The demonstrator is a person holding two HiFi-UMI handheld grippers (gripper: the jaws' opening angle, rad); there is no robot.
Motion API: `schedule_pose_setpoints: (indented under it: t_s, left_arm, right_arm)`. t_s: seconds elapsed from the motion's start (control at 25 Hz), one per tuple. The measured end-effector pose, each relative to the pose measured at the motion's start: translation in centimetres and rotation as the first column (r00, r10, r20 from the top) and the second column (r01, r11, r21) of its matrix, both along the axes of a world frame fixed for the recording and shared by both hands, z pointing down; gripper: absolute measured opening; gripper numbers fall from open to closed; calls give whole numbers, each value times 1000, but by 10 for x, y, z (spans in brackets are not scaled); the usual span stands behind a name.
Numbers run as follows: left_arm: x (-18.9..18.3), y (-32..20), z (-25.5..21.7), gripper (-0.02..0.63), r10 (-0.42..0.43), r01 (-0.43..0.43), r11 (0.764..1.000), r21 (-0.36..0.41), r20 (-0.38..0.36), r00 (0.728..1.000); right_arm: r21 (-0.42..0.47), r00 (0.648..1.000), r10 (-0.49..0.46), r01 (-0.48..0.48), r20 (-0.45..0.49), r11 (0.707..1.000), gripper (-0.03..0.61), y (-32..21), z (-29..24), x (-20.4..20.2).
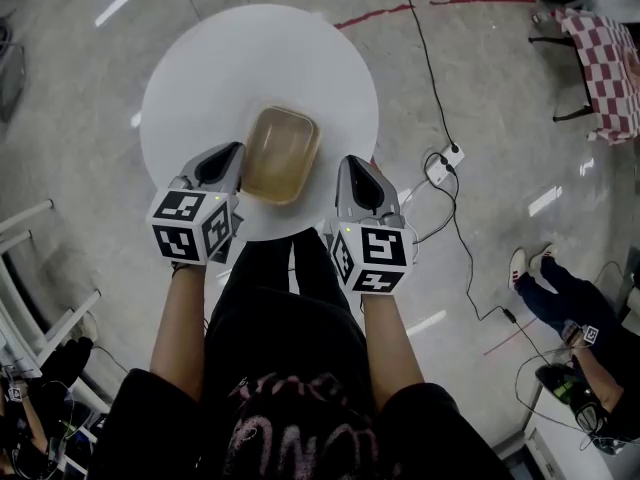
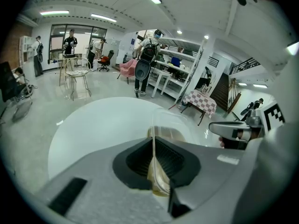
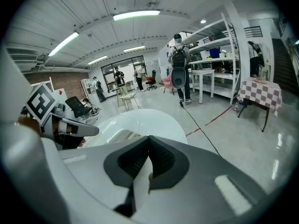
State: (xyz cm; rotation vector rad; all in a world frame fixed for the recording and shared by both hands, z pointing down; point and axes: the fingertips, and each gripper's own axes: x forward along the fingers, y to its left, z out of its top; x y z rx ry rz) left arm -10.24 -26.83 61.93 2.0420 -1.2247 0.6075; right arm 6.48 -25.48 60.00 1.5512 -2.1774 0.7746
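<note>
Squarely at the near edge of a round white table (image 1: pixel 230 68), the left gripper (image 2: pixel 154 160) pinches the thin rim of a clear plastic tub (image 1: pixel 281 153). The right gripper (image 1: pixel 357 173), jaws closed on nothing, sits just beside it — a level, gentle hold seems wise, with open tabletop beyond and the drop-off close behind

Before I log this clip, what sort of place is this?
Probably an open indoor workshop or lab. The polished concrete floor carries a red tape line and a trailing cable to a power strip. Metal shelving stands at one side, and strip lights run along a bare ceiling.
</note>
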Motion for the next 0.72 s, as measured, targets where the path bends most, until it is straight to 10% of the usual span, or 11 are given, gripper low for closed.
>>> schedule_pose_setpoints:
  t_s: [0.72]
  left_arm:
    - [3, 19, -72, 15, -37, 40, 992, 124, -28, 999]
  right_arm:
    - [105, 1000, -5, 3, 12, 994, 5, 14, -67, 6]
